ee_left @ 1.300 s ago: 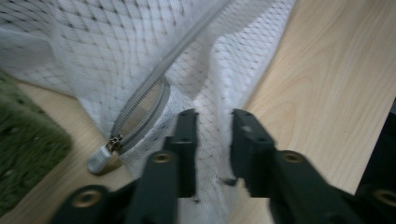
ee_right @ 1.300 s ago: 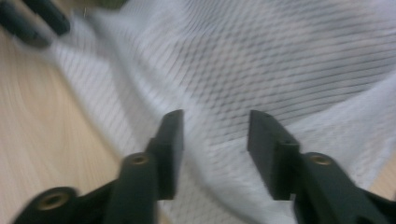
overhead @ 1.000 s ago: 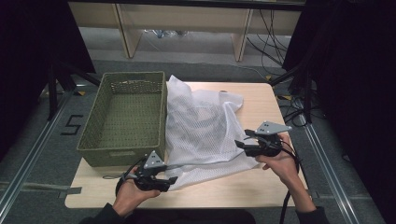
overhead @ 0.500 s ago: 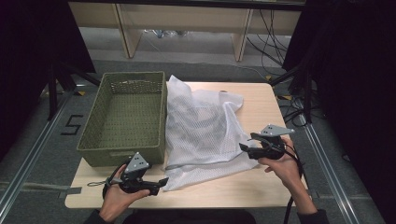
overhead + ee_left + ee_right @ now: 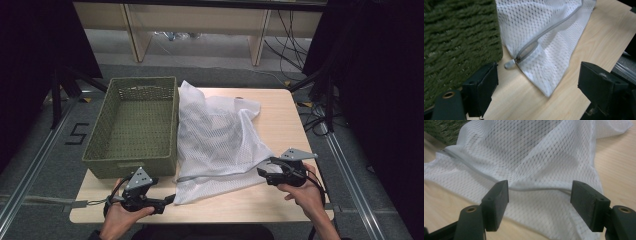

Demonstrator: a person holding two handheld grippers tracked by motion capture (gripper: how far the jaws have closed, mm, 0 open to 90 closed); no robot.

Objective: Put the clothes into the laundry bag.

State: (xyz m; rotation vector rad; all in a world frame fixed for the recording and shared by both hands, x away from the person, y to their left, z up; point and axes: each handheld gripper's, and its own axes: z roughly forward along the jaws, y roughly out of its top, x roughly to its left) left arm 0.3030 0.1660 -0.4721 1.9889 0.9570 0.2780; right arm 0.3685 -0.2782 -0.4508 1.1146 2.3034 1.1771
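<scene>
A white mesh bag (image 5: 217,140) lies across the wooden table (image 5: 285,115), its left edge against a green woven basket (image 5: 135,125). A grey zipper (image 5: 544,35) runs along the bag and ends in a pull (image 5: 510,64) beside the basket wall. My left gripper (image 5: 167,201) lies low at the near edge and points at the bag's near corner. Its jaws have just been opening and stand open (image 5: 541,85), with the corner ahead of them, untouched. My right gripper (image 5: 264,172) is at the bag's right edge. Its jaws have just been opening too (image 5: 541,200); mesh lies between them, unpressed.
The basket (image 5: 456,37) is empty and takes the table's left half. A person's hands hold both grippers from the near side. Bare wood lies to the right of the bag and along the front edge. Shelving legs and cables stand on the floor beyond the table.
The left gripper slid left along the near edge, away from the bag's corner, and its jaws spread. The right gripper came lower and nearer, jaws widening over the mesh.
</scene>
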